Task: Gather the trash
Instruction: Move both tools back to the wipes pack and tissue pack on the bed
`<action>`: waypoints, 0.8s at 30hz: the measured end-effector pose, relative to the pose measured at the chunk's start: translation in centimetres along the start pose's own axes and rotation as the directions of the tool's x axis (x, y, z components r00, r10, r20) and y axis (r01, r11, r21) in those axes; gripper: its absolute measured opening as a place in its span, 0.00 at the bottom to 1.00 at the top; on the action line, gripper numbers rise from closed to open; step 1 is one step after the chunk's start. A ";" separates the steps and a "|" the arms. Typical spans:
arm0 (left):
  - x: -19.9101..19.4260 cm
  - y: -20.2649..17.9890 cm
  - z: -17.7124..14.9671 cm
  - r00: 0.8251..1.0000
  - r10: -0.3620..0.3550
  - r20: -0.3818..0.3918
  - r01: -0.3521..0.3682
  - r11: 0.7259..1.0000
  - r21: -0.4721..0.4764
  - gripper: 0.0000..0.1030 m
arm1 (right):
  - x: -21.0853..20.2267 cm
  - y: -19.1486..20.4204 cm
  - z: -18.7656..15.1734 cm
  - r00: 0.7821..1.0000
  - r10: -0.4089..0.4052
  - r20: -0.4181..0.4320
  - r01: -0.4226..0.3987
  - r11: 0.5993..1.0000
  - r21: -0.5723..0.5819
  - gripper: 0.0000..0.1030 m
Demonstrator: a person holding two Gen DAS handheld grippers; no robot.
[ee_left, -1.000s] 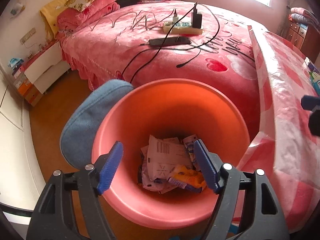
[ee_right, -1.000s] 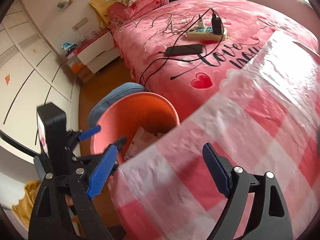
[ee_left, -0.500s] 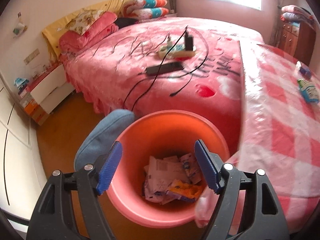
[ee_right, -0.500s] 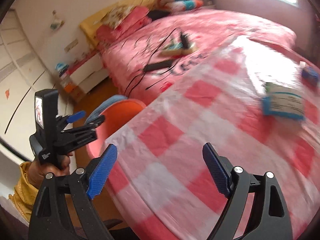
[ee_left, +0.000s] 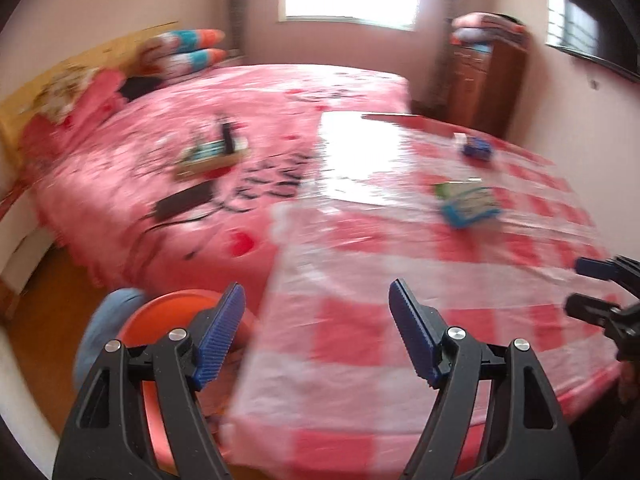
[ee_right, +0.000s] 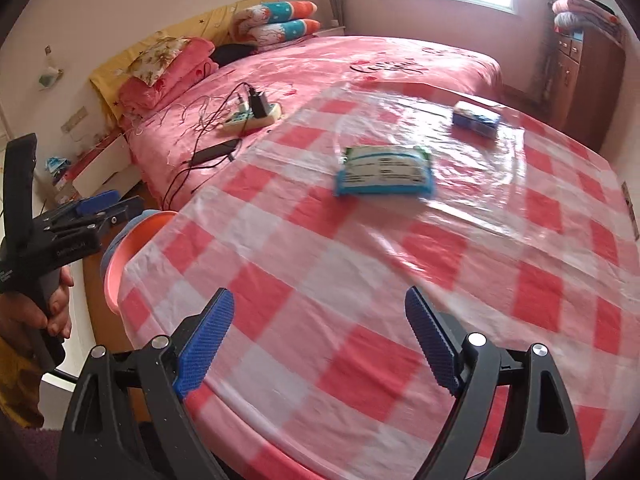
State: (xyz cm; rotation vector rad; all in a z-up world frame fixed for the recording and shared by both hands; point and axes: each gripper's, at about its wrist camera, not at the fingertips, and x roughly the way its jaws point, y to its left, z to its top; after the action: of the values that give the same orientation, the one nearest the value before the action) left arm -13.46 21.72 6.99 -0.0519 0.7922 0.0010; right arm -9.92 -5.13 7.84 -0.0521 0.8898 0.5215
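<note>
Both of your tools are spread wide and carry nothing: the right gripper [ee_right: 318,340] hangs over the near edge of the table [ee_right: 360,320], and the left gripper [ee_left: 316,328] hangs at the table's left corner, above the bin [ee_left: 160,316]. The bin stands on the floor just beside that corner, partly tucked under the cloth. Farther in, about the middle of the table, lies the blue-edged packet [ee_right: 384,170]; judge that your next pick. Come at it low with the right gripper, fingers straddling its short sides, because the glossy cover may let it slide. Beyond it, near the far edge of the table, sits a small blue box [ee_right: 476,120]. Leave the bed [ee_right: 320,64] behind the table alone.
</note>
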 end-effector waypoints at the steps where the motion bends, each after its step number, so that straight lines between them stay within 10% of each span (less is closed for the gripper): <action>1: 0.3 -0.9 0.2 1.000 -0.031 -0.003 0.031 0.999 0.012 0.73 | -0.3 -0.7 0.0 1.000 -0.001 0.006 0.001 1.000 0.016 0.84; 8: 3.9 -9.2 2.2 0.969 -0.242 -0.053 0.248 0.940 0.234 0.73 | -0.3 -6.5 0.8 0.999 0.033 -0.002 -0.032 0.987 0.160 0.84; 15: 8.1 -14.7 4.9 0.953 -0.287 -0.098 0.300 0.847 0.438 0.73 | 1.1 -11.0 4.0 1.000 0.010 0.006 -0.010 0.985 0.170 0.84; 24: 12.6 -16.8 7.3 0.937 -0.315 -0.148 0.347 0.806 0.480 0.73 | 3.7 -15.2 10.0 0.999 -0.016 0.037 0.011 0.993 0.117 0.84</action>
State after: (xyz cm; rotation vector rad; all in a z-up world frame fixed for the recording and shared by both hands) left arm 0.93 5.03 3.98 0.3071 0.8156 -0.5451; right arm 6.21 -14.29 8.87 0.0578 0.8811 0.4558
